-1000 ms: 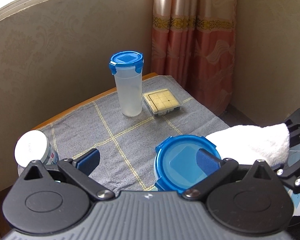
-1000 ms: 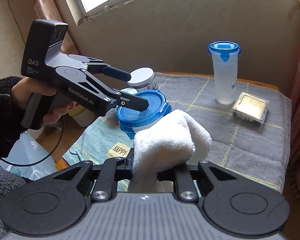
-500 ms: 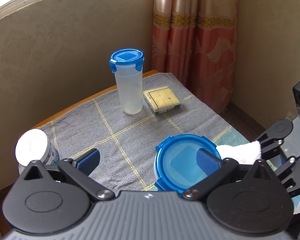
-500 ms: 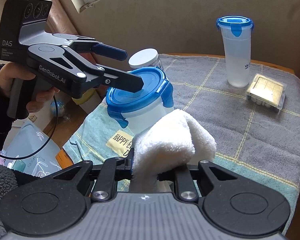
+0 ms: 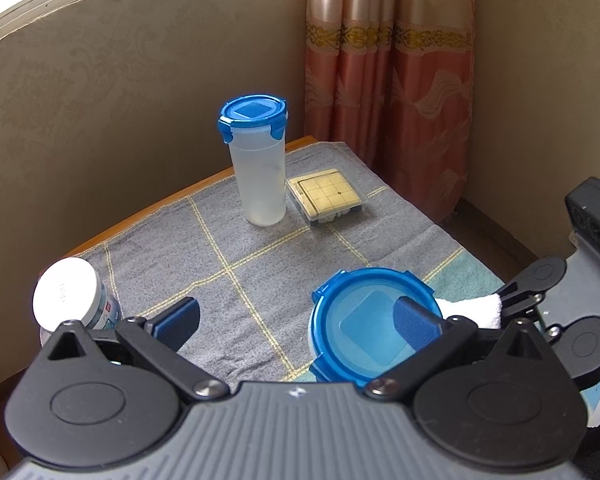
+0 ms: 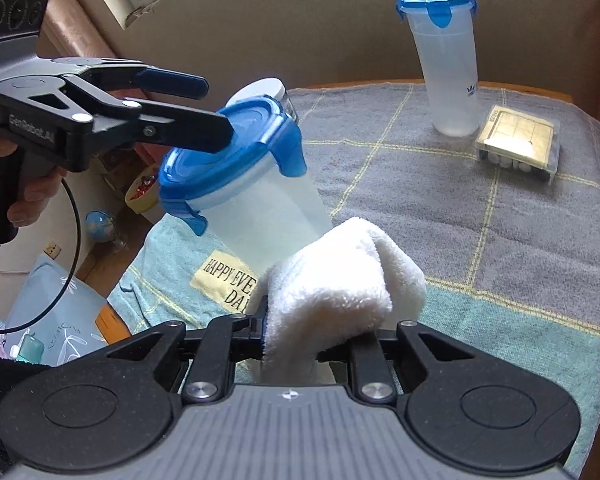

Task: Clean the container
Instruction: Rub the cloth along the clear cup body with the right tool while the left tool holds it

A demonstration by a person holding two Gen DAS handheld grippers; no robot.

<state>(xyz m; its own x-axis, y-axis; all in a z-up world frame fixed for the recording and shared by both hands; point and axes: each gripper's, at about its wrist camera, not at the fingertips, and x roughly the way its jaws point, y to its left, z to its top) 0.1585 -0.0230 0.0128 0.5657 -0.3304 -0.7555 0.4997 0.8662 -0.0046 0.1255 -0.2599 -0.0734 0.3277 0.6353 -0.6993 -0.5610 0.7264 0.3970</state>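
Wiping stage, just begun: right gripper [image 6: 324, 332], jaws pinching folded white terry cloth [image 6: 340, 280], meets side of blue-lidded translucent plastic container [image 6: 260, 204]; left gripper [image 5: 300, 320], jaws spread, w/ one finger over lid. Most left.

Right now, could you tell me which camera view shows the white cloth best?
The right wrist view: the white cloth fills the foreground, folded and clamped in the right tongs, reaching the side of the blue-lidded container. The left wrist view shows only a small corner of it beside the container's lid.

white-lidded jar [image 5: 70, 300], board-game box [image 5: 327, 197], possibly curtain [image 5: 388, 92]
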